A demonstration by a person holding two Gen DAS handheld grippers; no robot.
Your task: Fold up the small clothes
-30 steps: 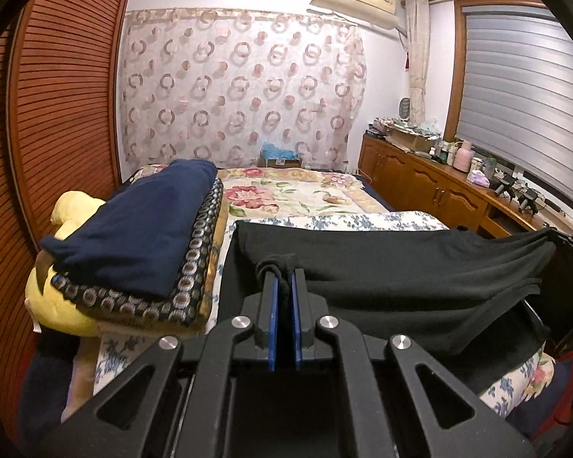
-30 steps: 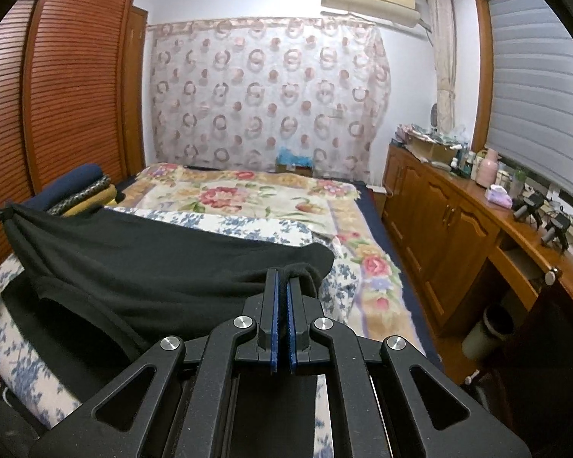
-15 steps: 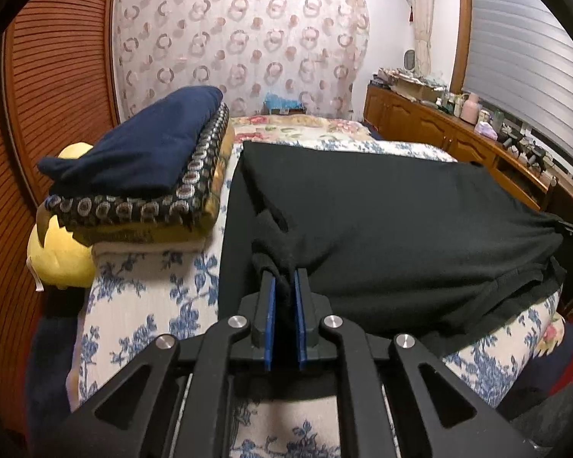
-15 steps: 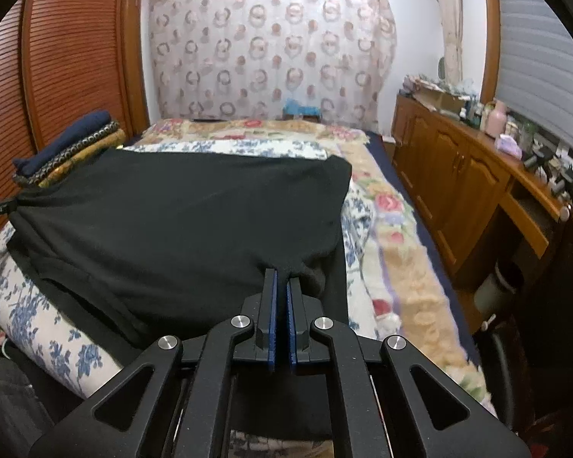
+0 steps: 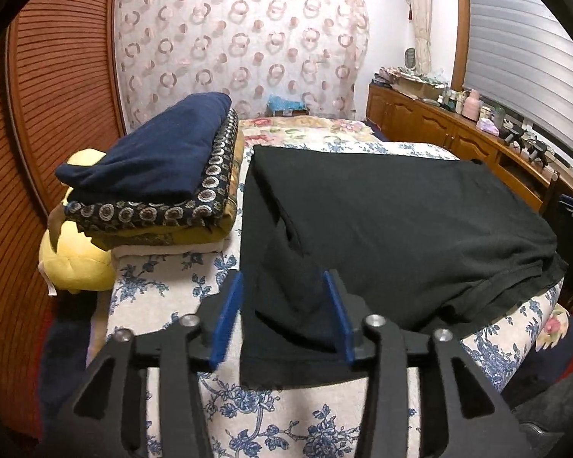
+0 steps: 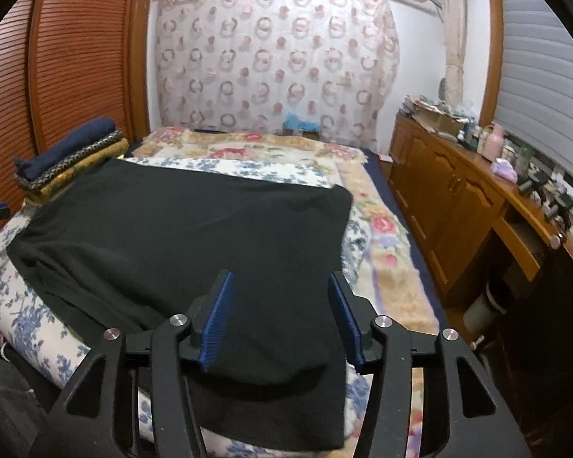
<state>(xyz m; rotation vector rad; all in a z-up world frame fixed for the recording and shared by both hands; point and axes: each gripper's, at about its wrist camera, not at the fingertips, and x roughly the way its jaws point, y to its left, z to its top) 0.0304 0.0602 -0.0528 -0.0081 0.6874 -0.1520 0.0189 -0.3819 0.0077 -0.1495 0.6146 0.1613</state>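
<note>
Presently | left claw [image 5: 282,305], right claw [image 6: 280,305]: jaws opening, black garment [image 5: 382,221] released between them | withdraw straight, avoid dragging fold on bed [image 5: 164,297].

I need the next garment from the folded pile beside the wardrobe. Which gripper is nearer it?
Left. The left gripper sits just beside the folded pile; the right gripper is across the black garment from it.
</note>
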